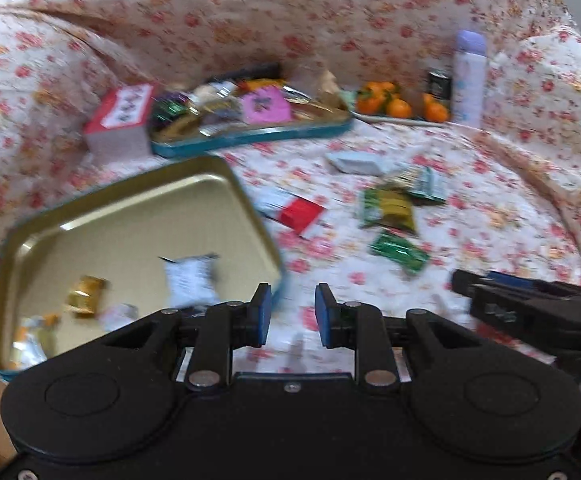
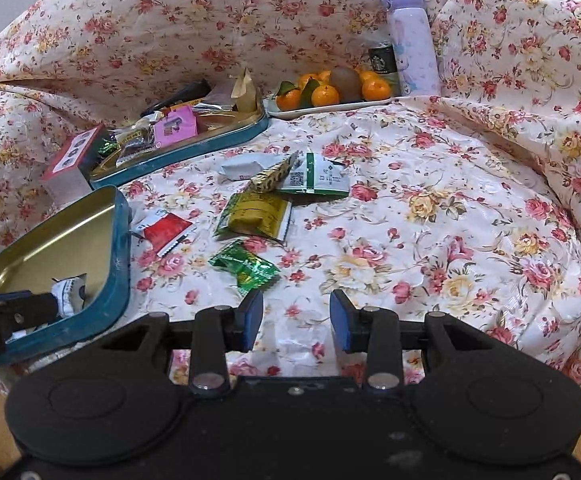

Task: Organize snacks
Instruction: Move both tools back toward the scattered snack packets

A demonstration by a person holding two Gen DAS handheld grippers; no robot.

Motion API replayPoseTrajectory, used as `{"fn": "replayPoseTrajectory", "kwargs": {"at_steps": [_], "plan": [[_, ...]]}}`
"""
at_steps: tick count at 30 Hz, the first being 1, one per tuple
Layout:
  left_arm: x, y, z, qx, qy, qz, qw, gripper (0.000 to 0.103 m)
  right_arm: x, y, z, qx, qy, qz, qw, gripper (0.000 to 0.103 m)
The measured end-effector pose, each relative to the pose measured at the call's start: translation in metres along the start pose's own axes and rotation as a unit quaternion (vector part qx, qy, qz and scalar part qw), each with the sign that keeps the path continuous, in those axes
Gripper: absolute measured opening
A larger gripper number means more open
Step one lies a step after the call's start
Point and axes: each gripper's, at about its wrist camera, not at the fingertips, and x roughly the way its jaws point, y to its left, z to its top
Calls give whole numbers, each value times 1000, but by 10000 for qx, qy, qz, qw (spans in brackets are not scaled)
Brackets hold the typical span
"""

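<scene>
While both tools hang part-open with nothing between their pads, the right tool (image 2: pixel 295 322) sits nearest the crinkled green foil snack packet (image 2: pixel 246 266), lying flat on the floral-clothed tabletop (image 2: pixel 430 240) just ahead of its jaws. My read: come down straight and pinch across the short side. Its long axis runs diagonally, near-right to far-left. The left tool (image 1: pixel 288 316) hovers beside the gold-lined teal tin tray (image 1: pixel 90 216), presumably its destination.
</scene>
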Motion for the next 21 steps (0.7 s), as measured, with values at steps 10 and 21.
{"fn": "replayPoseTrajectory", "kwargs": {"at_steps": [10, 21], "plan": [[28, -25, 20, -241, 204, -16, 9995, 34, 16, -15, 4, 103, 76, 104, 9999, 40], [90, -17, 76, -1091, 600, 628, 9902, 34, 30, -23, 6, 295, 110, 254, 9992, 40]]}}
